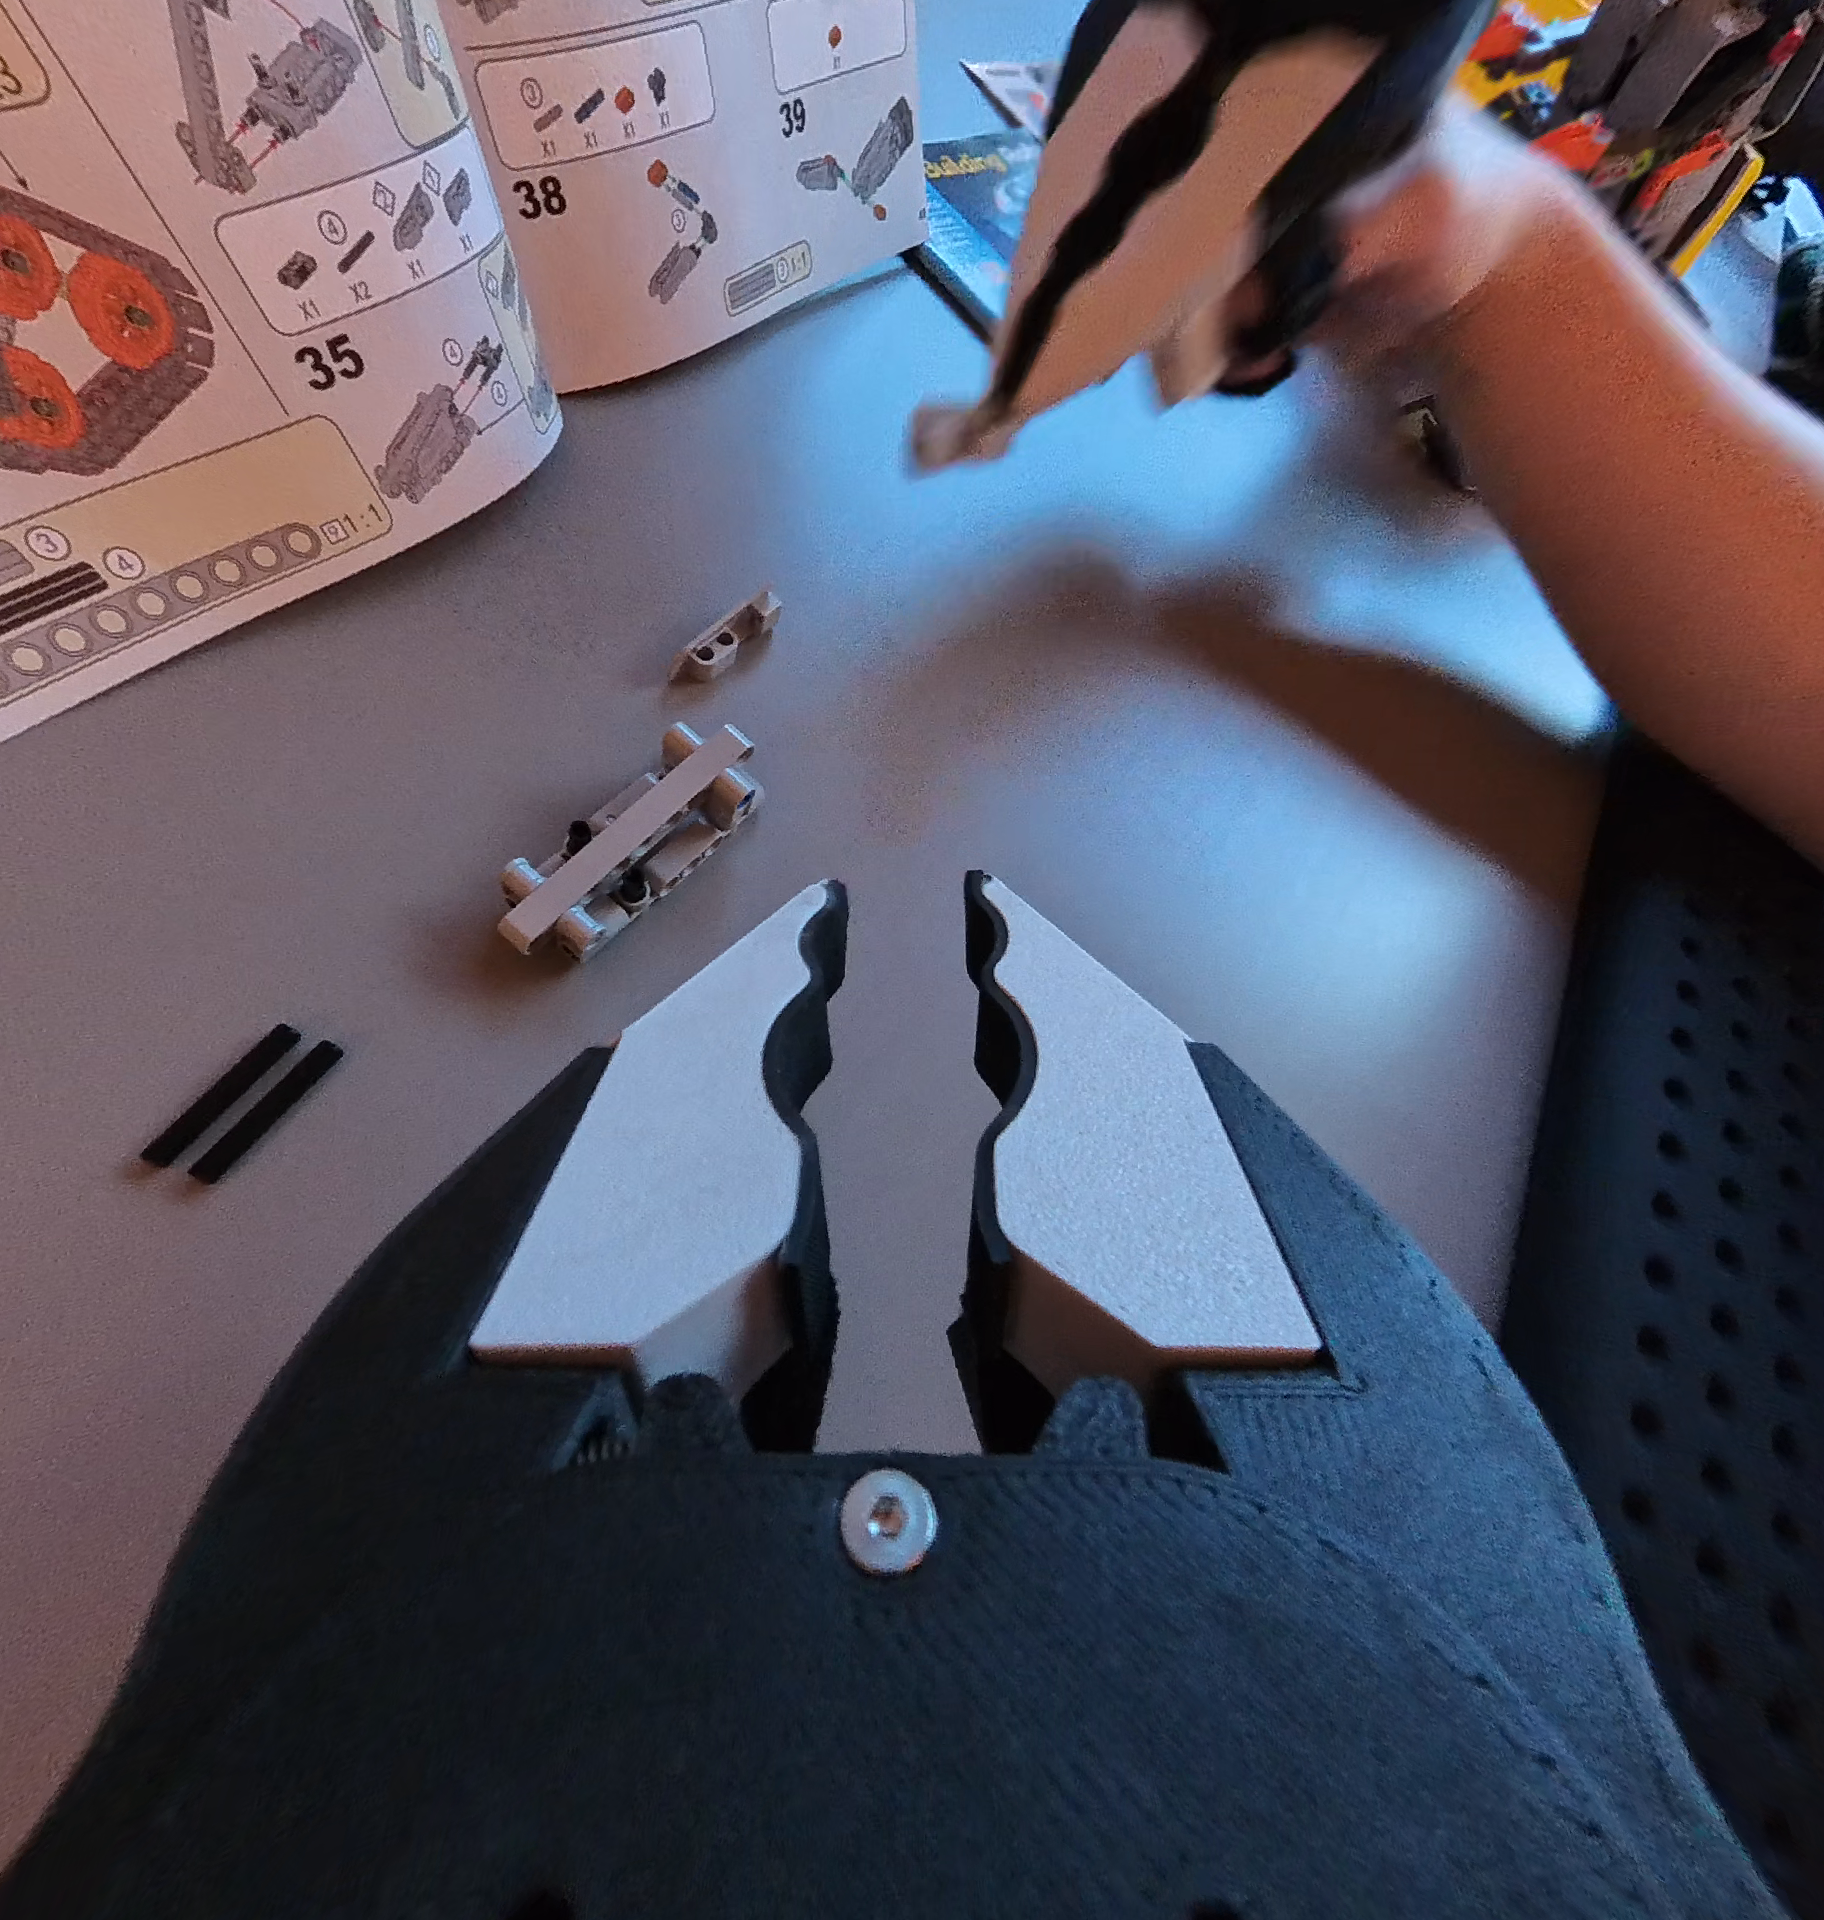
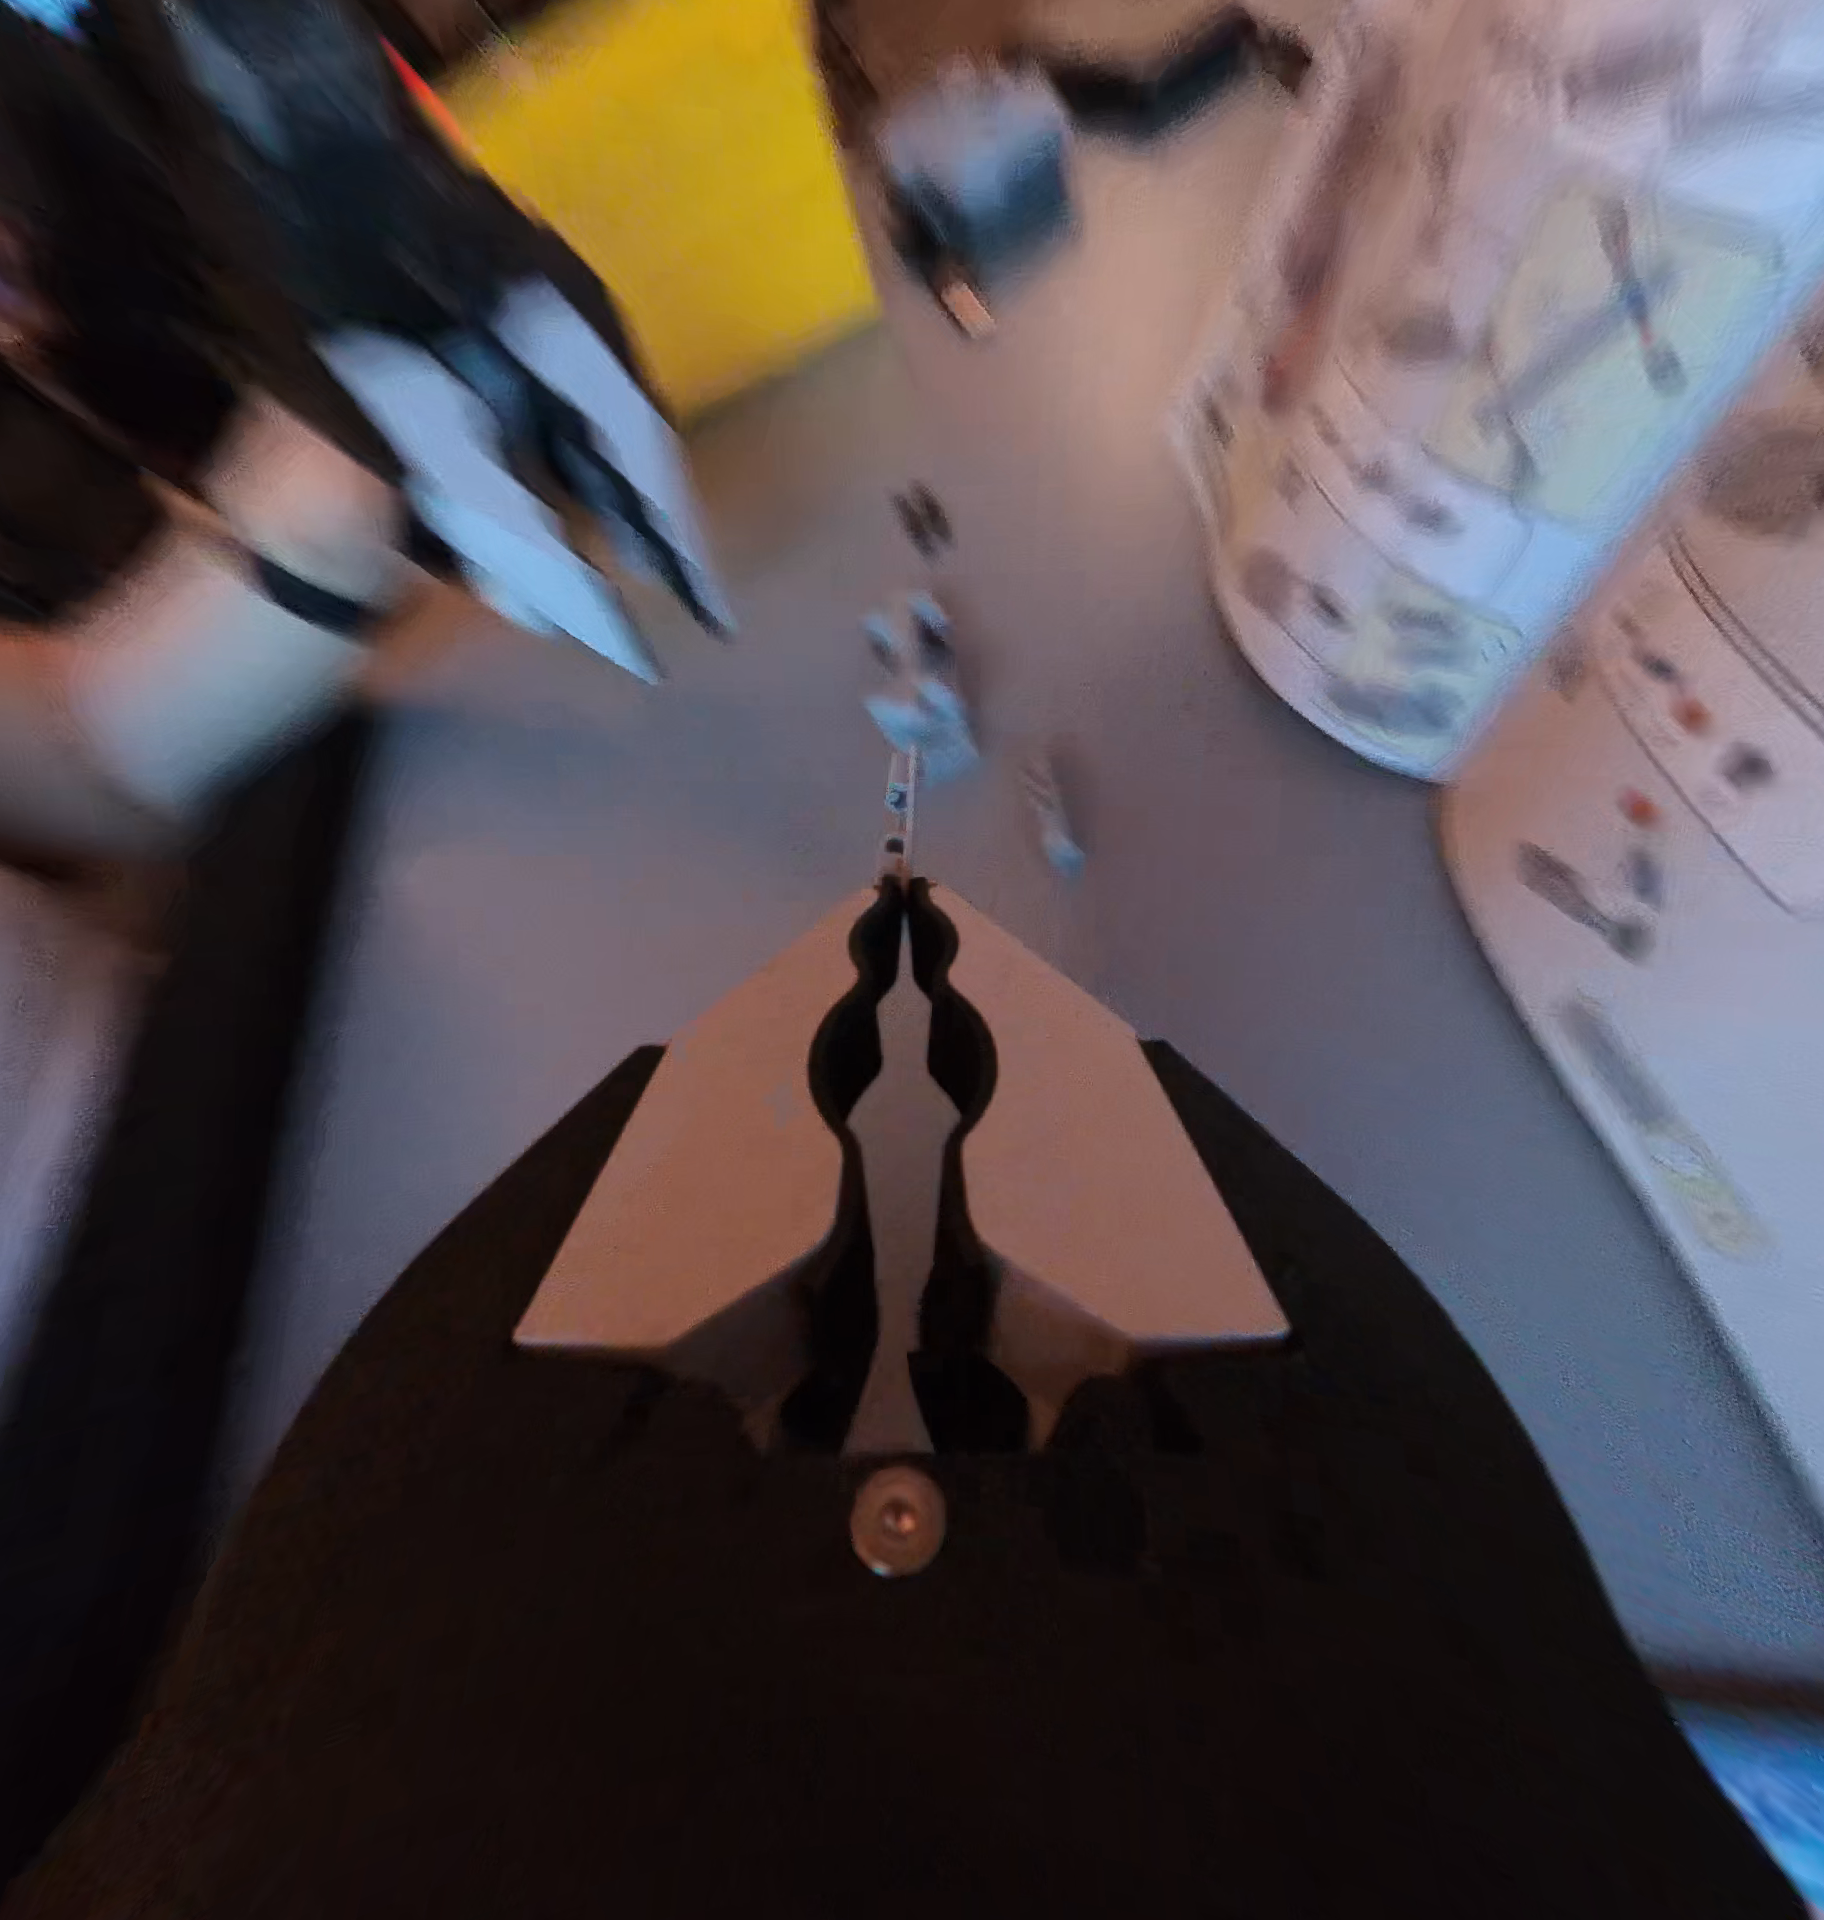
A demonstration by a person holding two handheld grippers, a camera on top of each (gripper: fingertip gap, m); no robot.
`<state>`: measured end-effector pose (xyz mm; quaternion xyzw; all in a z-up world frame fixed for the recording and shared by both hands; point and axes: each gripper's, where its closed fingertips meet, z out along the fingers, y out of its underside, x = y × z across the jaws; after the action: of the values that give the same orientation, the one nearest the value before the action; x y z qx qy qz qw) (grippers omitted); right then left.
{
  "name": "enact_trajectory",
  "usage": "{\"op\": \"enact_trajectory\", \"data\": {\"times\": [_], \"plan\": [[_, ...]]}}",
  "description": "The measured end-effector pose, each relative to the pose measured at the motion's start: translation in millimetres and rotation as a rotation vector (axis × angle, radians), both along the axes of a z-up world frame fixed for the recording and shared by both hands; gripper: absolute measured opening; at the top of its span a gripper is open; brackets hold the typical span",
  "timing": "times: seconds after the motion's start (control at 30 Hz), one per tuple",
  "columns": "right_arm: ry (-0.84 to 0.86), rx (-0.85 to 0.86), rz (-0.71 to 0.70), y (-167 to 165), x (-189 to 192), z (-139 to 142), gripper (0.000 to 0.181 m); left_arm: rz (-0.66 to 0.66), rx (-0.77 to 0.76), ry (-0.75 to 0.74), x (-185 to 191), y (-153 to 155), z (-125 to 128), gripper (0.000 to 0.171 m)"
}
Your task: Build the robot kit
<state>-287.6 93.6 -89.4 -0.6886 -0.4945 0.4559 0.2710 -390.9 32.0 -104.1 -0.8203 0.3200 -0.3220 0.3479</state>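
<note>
- Grey beam assembly point(image 1: 633, 844) on table point(image 1: 991, 675), long axis diagonal, lower-left to upper-right.
- left gripper point(image 1: 906, 885) fingers parted, empty.
- right gripper point(image 2: 905, 885) pinching thin grey piece point(image 2: 900, 805), pointing forward.

Right wrist view motion-blurred; thin light piece point(image 2: 900, 805) at fingers unclear; instruction booklet point(image 1: 212, 343) cut by edge.

Grey table point(image 1: 991, 623): booklet point(image 1: 212, 312), brick assembly point(image 1: 633, 836).

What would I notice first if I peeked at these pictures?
Probably the open booklet with orange wheel drawings, far left on the grey table. Next, the small grey brick piece just ahead of the open left gripper. The right gripper pinches a thin grey strip.
</note>
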Motion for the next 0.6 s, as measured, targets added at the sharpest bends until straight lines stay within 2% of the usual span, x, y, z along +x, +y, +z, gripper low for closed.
{"op": "enact_trajectory", "data": {"times": [0.1,0.2,0.4,0.6], "plan": [[0.252,-0.158,0.112,-36.5,6.0,86.1,0.000,0.006,0.004,-0.002,-1.9,0.7,1.1,0.020],[0.283,-0.130,0.206,-68.3,17.2,120.8,0.000,0.011,0.005,-0.019,-2.3,1.1,4.2,0.020],[0.326,-0.158,0.264,-87.7,26.6,143.8,0.000,0.002,0.005,-0.013,-0.3,-0.2,2.9,0.020],[0.327,-0.209,0.234,-77.8,27.4,137.7,0.000,-0.003,0.000,0.014,0.8,-0.2,-3.2,0.019]]}}
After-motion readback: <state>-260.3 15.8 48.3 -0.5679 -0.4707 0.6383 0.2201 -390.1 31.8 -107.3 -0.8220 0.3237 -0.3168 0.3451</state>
